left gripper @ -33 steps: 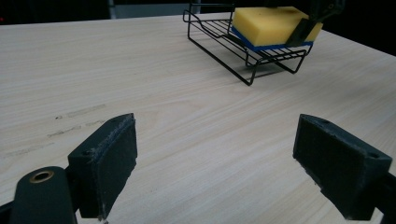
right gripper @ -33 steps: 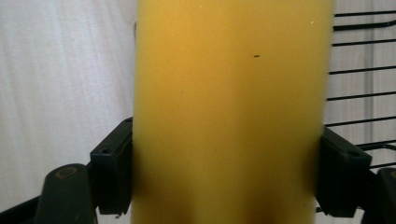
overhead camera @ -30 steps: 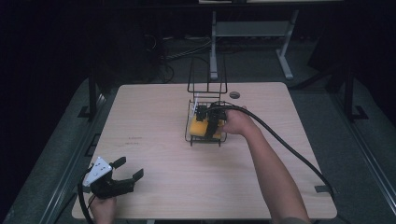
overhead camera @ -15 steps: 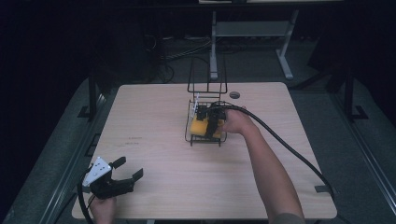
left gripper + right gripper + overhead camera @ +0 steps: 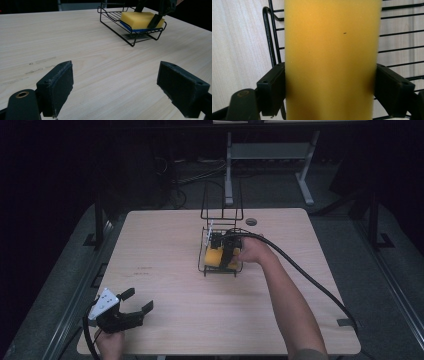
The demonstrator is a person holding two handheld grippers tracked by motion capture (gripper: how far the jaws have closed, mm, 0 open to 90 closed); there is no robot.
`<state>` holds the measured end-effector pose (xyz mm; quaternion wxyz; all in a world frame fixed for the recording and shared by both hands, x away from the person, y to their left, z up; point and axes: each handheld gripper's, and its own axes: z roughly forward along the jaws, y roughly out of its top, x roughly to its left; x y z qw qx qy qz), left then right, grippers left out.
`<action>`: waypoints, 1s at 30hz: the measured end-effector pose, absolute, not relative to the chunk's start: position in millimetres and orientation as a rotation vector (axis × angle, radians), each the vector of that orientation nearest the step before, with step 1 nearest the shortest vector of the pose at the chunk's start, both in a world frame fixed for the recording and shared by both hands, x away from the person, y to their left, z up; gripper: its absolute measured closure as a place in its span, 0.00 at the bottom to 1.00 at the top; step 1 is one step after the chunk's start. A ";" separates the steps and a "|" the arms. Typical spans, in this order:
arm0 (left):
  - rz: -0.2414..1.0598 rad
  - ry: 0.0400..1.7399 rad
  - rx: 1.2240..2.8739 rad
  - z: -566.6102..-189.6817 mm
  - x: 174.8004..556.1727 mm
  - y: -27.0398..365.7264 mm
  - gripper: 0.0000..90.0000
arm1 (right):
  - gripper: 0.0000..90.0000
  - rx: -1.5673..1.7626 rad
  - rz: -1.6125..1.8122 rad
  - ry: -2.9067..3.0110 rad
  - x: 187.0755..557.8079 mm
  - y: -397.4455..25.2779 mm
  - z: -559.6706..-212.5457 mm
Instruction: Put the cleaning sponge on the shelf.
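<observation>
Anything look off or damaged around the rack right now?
Nothing stands out. The yellow sponge with a blue underside lies flat in the black wire rack, clamped by the right gripper. The left gripper sits open near the table's front edge.

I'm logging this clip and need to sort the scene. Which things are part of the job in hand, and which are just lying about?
In the job:
- sponge, yellow, lying in the rack
- rack, black wire
- right gripper, fingers on both sides of the sponge

Lying about:
- left gripper, open, idle at the table's near left
- table
</observation>
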<state>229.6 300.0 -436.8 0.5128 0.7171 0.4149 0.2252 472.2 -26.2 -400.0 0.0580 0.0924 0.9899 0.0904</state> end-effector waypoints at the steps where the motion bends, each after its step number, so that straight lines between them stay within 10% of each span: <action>1: 0.541 0.997 1.724 -436.8 229.6 300.0 0.14 | 0.21 0.271 0.272 2.996 472.0 -26.2 -399.1; 30: 0.532 0.991 1.724 -436.8 230.1 297.8 0.14 | 0.22 0.227 0.281 2.957 455.5 -31.3 -374.8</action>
